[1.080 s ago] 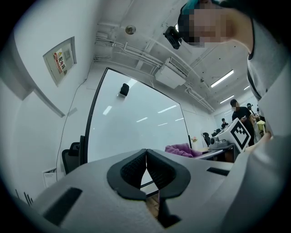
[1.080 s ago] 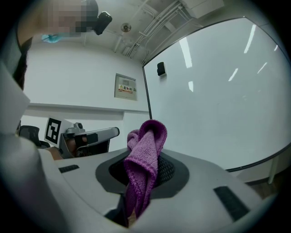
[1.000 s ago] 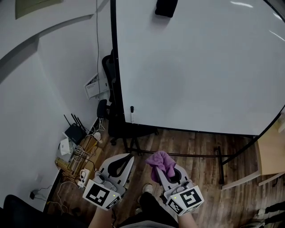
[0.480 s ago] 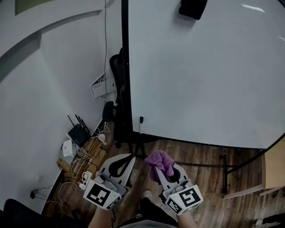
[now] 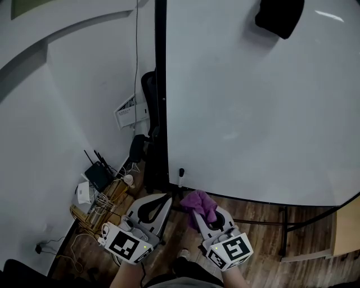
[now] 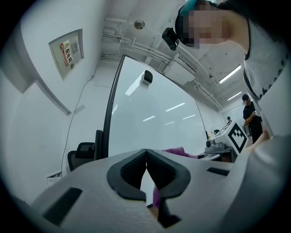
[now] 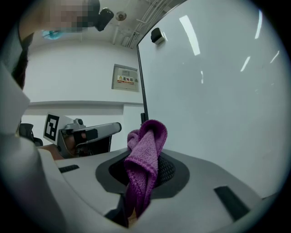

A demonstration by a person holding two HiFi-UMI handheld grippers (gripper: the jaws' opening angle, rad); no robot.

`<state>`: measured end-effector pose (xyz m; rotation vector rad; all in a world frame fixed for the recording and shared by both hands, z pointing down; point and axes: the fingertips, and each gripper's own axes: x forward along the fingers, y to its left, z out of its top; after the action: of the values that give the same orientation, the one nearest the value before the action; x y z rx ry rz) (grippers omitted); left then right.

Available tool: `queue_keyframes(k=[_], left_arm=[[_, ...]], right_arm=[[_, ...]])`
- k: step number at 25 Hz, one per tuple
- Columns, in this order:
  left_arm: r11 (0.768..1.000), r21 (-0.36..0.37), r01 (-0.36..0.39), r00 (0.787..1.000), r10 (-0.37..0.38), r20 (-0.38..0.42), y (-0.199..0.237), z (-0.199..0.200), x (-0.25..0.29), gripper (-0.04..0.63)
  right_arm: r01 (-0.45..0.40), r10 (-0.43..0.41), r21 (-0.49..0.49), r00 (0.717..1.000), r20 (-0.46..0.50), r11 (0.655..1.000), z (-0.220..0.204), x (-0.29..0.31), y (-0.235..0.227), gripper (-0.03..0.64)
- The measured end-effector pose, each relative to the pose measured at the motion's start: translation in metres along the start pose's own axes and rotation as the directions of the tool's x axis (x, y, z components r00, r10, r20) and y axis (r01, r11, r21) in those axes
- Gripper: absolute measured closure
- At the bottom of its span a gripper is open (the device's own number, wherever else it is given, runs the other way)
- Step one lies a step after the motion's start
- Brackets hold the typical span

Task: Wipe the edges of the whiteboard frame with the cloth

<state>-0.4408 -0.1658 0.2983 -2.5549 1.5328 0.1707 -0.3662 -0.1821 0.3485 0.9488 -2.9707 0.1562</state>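
A large whiteboard stands in front of me with a black frame edge on its left side and along the bottom. My right gripper is shut on a bunched purple cloth, held low, just short of the board's lower left corner. The cloth sticks up between the jaws in the right gripper view, with the frame edge behind it. My left gripper is beside the right one, shut with nothing in it; its pads touch.
A black eraser clings near the board's top. A marker stands at the lower left corner. An office chair, a router and a tangle of cables lie by the left wall. The stand's bar runs over the wood floor.
The view has closed in on the whiteboard's left frame edge, which has shifted right and down in the picture. Both grippers have kept their pose, the cloth still held.
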Motion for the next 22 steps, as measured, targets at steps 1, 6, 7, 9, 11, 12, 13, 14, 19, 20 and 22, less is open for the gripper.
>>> queue_keyframes(k=[1, 6, 7, 9, 11, 12, 13, 14, 19, 20, 22], left_arm=[[1.0, 0.002, 0.001, 1.0, -0.001, -0.002, 0.003, -0.002, 0.004, 0.578], [1.0, 0.004, 0.006, 1.0, -0.006, 0.002, 0.014, -0.009, 0.016, 0.578], [1.0, 0.002, 0.008, 1.0, -0.008, 0.002, 0.014, -0.01, 0.017, 0.578], [1.0, -0.002, 0.012, 1.0, -0.012, 0.003, 0.015, -0.012, 0.016, 0.578], [1.0, -0.014, 0.018, 1.0, -0.018, -0.008, 0.018, -0.014, 0.016, 0.578], [1.0, -0.022, 0.021, 1.0, -0.022, -0.014, 0.021, -0.015, 0.016, 0.578], [0.999, -0.03, 0.025, 0.999, -0.026, -0.02, 0.023, -0.017, 0.016, 0.578], [0.999, -0.035, 0.03, 0.999, -0.031, -0.027, 0.025, -0.019, 0.015, 0.578], [0.997, -0.044, 0.066, 0.997, -0.068, -0.045, 0.035, -0.03, 0.014, 0.58], [0.996, -0.059, 0.073, 0.995, -0.076, -0.059, 0.036, -0.033, 0.012, 0.58], [0.992, -0.088, 0.087, 0.992, -0.095, -0.086, 0.036, -0.039, 0.01, 0.578]], right_arm=[[-0.003, 0.003, 0.001, 1.0, -0.005, 1.0, -0.001, 0.005, -0.003, 0.548], [-0.011, 0.01, -0.011, 0.999, -0.032, 1.0, -0.011, 0.024, -0.013, 0.548], [-0.009, 0.008, -0.012, 0.999, -0.035, 1.0, -0.013, 0.026, -0.014, 0.548], [-0.003, 0.002, -0.012, 0.999, -0.046, 1.0, -0.02, 0.028, -0.014, 0.548], [0.007, -0.008, -0.015, 0.998, -0.061, 1.0, -0.026, 0.032, -0.014, 0.548], [0.016, -0.017, -0.016, 0.997, -0.069, 1.0, -0.029, 0.034, -0.014, 0.548], [0.028, -0.029, -0.014, 0.997, -0.078, 1.0, -0.033, 0.037, -0.015, 0.548], [0.041, -0.042, -0.009, 0.995, -0.088, 0.999, -0.038, 0.038, -0.015, 0.548], [0.087, -0.083, 0.027, 0.99, -0.118, 0.996, -0.057, 0.05, -0.015, 0.548], [0.097, -0.092, 0.032, 0.988, -0.122, 0.995, -0.06, 0.052, -0.013, 0.548], [0.119, -0.113, 0.043, 0.985, -0.131, 0.992, -0.067, 0.054, -0.011, 0.548]])
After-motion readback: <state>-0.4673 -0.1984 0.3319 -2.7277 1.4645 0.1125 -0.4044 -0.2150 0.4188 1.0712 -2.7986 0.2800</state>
